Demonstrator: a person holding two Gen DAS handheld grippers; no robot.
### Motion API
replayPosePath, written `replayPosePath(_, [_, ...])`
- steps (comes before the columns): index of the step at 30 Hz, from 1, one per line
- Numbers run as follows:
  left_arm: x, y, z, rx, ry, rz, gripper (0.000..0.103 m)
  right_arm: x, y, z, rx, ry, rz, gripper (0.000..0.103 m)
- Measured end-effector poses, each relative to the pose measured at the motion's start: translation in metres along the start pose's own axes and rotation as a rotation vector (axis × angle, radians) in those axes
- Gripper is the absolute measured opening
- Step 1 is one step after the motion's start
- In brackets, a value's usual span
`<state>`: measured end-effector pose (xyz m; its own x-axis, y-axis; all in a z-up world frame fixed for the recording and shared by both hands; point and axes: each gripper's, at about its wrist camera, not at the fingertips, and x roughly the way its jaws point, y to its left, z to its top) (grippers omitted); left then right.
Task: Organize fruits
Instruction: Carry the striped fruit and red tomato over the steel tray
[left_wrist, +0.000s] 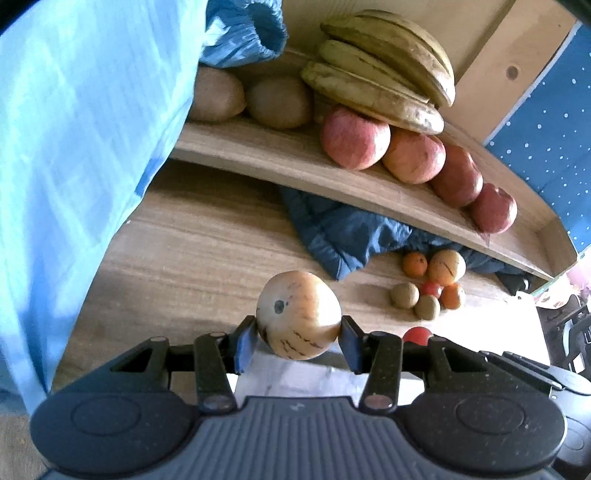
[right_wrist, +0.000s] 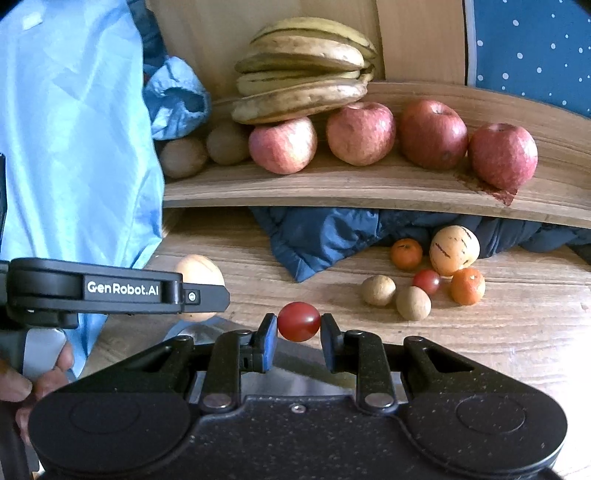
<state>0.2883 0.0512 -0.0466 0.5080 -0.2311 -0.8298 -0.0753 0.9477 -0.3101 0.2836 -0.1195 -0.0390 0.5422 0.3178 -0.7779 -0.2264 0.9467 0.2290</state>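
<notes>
Left gripper (left_wrist: 298, 334) clamps striped melon (left_wrist: 298, 314); right gripper (right_wrist: 298, 332) pinches cherry tomato (right_wrist: 298, 321); keep grips gentle, set each beside like fruit on shelf (right_wrist: 369, 184).

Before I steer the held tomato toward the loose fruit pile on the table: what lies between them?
In the right wrist view, only bare wooden table separates the cherry tomato in the right gripper from the small pile.

Both wrist cameras sit close behind their fingers, tilted down toward the shelf (left_wrist: 369, 188) at twelve o'clock. Shared: bananas (left_wrist: 384, 74), apples (right_wrist: 358, 133), table (right_wrist: 517, 332). Left gripper (right_wrist: 201, 291) enters right view at nine.
</notes>
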Motion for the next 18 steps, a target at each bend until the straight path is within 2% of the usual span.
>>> replayPosePath(18, [-0.02, 0.015, -0.045, -0.065, 0.015, 0.023, 0.052, -0.033, 0.016, -0.04, -0.116, 0.039, 0.078, 0.027])
